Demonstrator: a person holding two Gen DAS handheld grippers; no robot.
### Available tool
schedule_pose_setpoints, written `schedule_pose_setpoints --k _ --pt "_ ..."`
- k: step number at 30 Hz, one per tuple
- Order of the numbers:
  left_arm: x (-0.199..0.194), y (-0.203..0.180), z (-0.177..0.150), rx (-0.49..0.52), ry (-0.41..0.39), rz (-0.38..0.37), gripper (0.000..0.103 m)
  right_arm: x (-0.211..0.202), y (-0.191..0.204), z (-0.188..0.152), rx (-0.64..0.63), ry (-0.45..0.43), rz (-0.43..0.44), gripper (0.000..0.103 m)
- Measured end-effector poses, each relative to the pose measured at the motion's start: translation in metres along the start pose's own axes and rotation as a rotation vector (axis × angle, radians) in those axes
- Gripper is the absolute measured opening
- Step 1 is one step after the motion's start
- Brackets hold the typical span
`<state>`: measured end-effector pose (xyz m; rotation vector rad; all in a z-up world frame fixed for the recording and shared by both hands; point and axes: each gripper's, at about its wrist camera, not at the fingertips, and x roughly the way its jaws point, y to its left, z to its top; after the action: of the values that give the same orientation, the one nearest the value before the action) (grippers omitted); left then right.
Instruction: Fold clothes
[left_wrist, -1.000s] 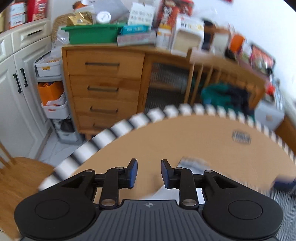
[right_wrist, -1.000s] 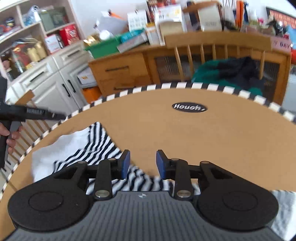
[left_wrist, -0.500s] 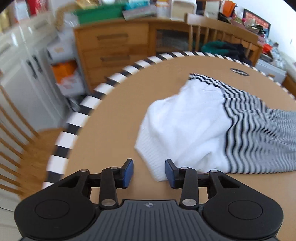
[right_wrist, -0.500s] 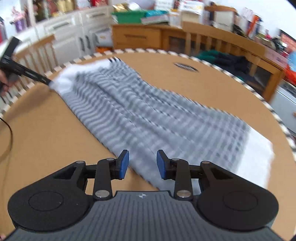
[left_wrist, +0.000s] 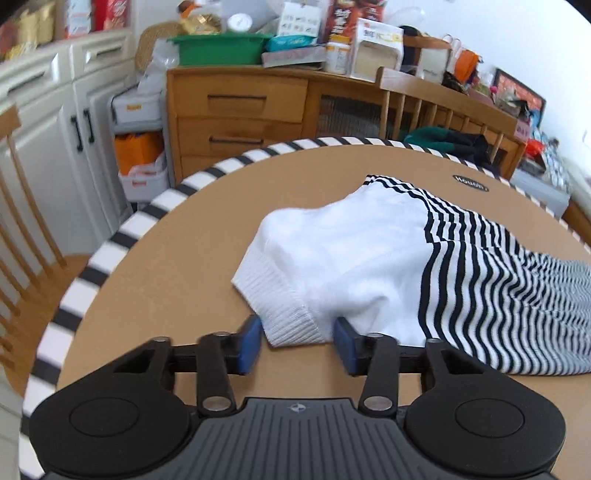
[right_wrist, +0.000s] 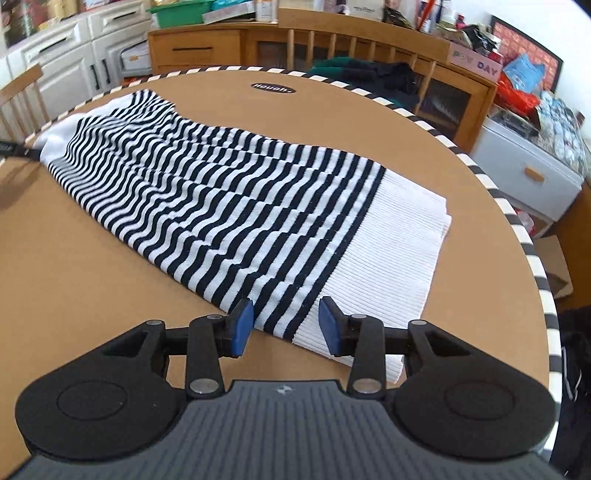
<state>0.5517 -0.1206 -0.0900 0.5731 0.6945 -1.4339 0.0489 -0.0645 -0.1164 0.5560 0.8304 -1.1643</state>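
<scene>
My left gripper sits wide open around a white ribbed corner of the striped sweater, pads on either side, not closed. My right gripper is equally spread, straddling the near edge where black stripes meet the white hem. The sweater lies flat across the round table.

A sweater lies flat across the counter, one end toward each tool. The left tool straddles its cuffed corner; the right tool straddles its hem edge. Behind the counter stand a chair and a dresser.
</scene>
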Motion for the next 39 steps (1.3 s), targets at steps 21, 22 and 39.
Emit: schedule_pose_setpoints --k 21,22,39 --pt "-0.013 0.010 0.024 0.170 0.096 0.154 0.045 -0.016 -0.027 0.012 0.014 -0.039 -0.029 0.031" --pt "-0.018 0.010 0.027 0.191 0.080 0.155 0.053 -0.020 -0.029 0.017 -0.012 -0.076 -0.046 0.031" --pt "0.102 -0.169 0.098 0.597 -0.037 0.001 0.046 0.107 -0.010 0.120 -0.240 -0.127 -0.001 0.005"
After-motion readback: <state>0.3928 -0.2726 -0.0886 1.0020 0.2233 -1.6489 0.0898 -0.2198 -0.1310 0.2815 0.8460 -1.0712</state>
